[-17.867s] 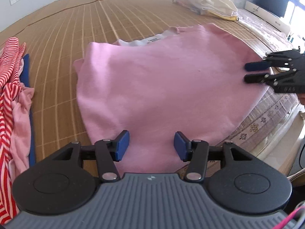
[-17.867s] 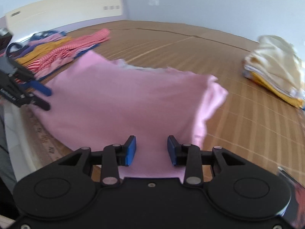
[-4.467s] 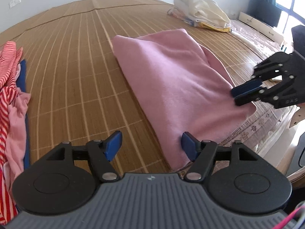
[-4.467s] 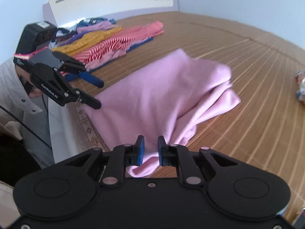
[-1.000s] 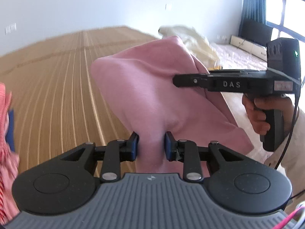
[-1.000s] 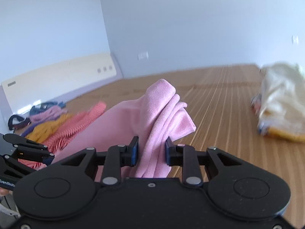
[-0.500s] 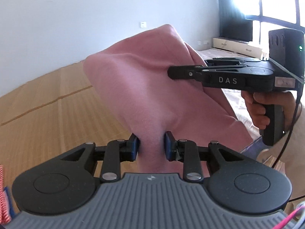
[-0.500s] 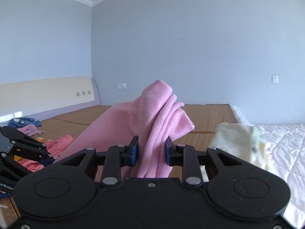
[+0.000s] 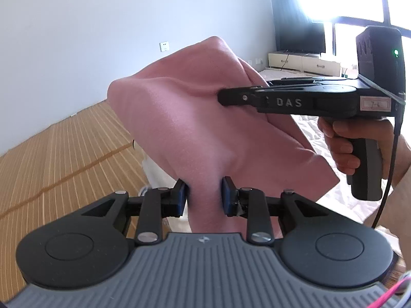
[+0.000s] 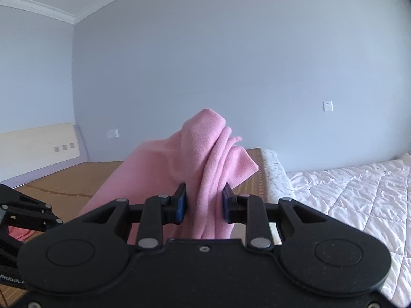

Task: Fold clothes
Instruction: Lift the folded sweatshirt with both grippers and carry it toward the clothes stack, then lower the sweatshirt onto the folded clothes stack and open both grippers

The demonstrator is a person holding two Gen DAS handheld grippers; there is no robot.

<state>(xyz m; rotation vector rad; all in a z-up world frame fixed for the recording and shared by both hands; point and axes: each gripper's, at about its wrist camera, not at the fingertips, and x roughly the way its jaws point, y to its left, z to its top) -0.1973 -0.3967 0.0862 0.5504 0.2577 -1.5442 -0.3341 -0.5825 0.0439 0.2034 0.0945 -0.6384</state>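
A pink garment (image 9: 205, 128) hangs lifted above the bamboo mat (image 9: 59, 154), its bunched length running between both grippers. The left gripper (image 9: 204, 196) pinches one end; the right gripper (image 10: 204, 202) clamps folded layers.

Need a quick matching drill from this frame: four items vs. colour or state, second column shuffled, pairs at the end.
Items:
1. left gripper
2. pink garment
3. bamboo mat
4. quilt

States:
A. white, stitched
B. lifted, held at two spots
C. shut on cloth, blue pads
D. tan, striped

Pairs: 1-C, 2-B, 3-D, 4-A
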